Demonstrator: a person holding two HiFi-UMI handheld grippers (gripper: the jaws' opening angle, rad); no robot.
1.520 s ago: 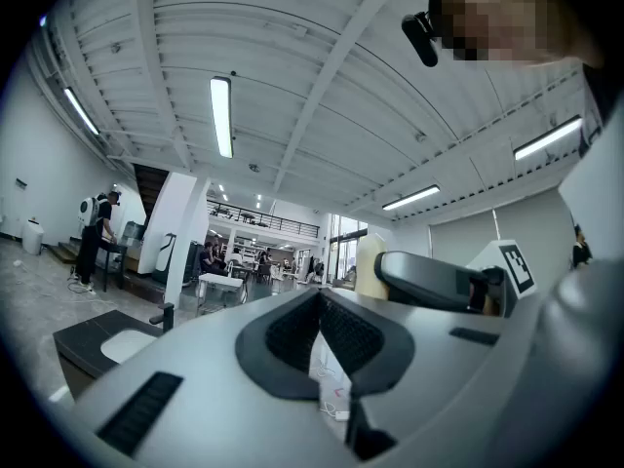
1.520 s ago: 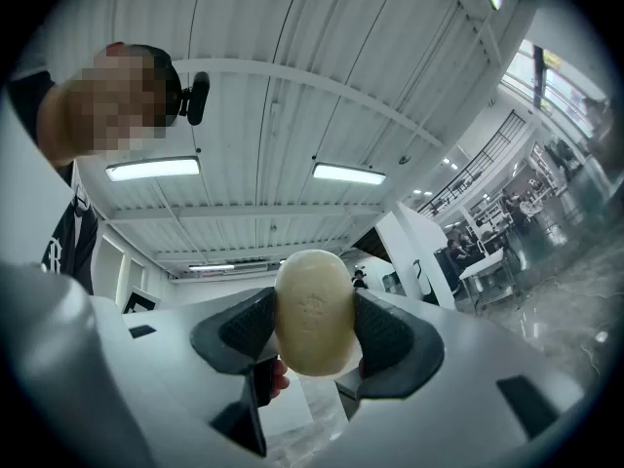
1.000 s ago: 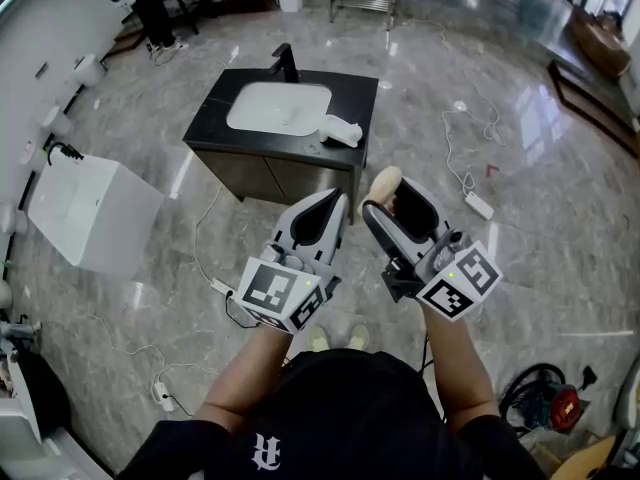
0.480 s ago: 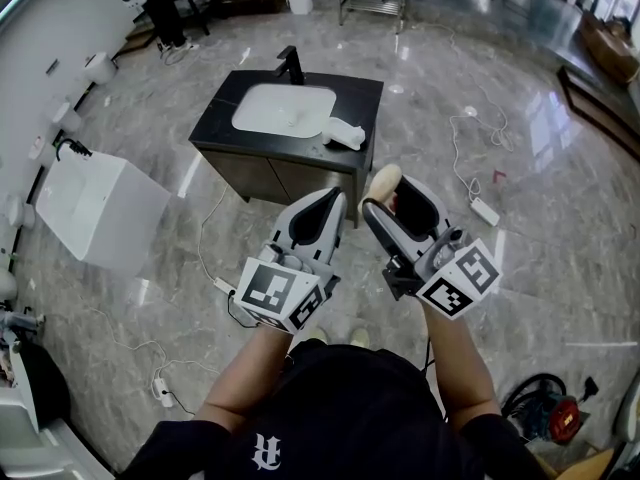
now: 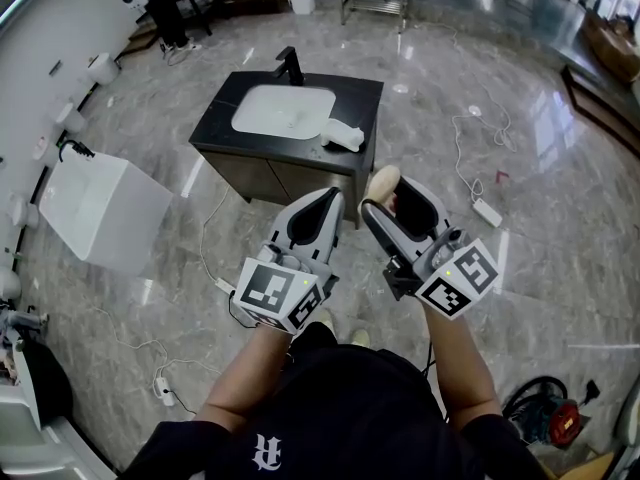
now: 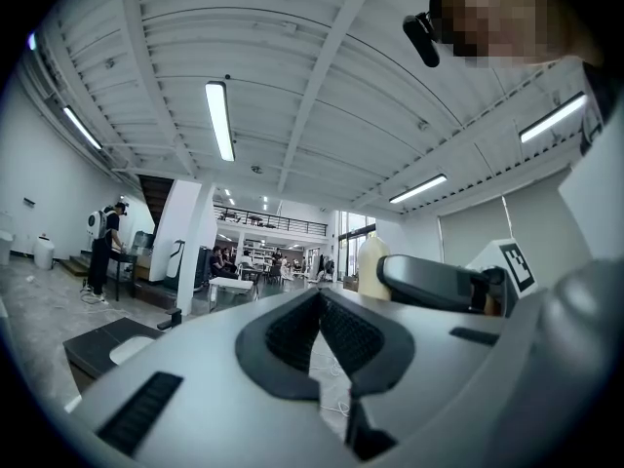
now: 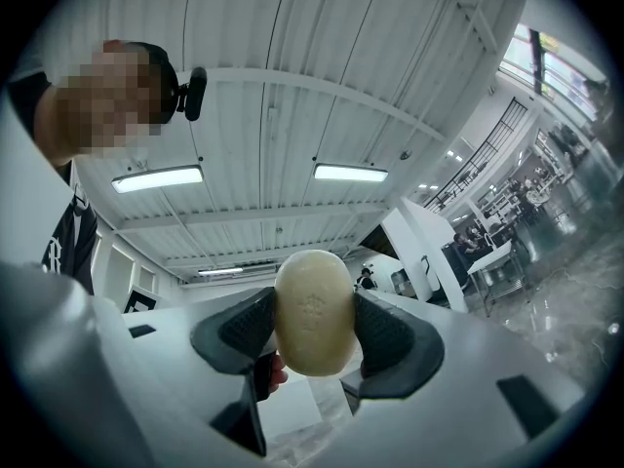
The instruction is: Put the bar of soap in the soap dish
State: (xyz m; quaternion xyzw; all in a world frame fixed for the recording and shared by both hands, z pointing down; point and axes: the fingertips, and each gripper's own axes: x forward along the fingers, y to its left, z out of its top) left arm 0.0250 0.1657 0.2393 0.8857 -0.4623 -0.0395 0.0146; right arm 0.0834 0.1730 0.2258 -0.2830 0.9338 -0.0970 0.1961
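Note:
A pale cream oval bar of soap (image 7: 313,312) is pinched between the pads of my right gripper (image 7: 313,322), which is shut on it and tilted upward. In the head view the soap (image 5: 382,181) sticks out at the tip of the right gripper (image 5: 386,196), held in the air above the marble floor. My left gripper (image 5: 328,200) is beside it, its pads (image 6: 292,331) closed together on nothing. Ahead stands a black vanity (image 5: 230,108) with a white basin (image 5: 283,110) and black tap (image 5: 288,64). A white dish-like object (image 5: 343,135) lies on its front right corner.
A white freestanding block basin (image 5: 100,213) stands on the floor at left. Cables and a power strip (image 5: 483,209) lie on the floor at right, and more cable (image 5: 215,268) at left. A person (image 5: 158,10) works far off at top left. Tools (image 5: 548,406) sit at bottom right.
Both grippers keep their pose, the right one still gripping the soap. The head view has shifted slightly, so the vanity sits a touch further right in the frame.

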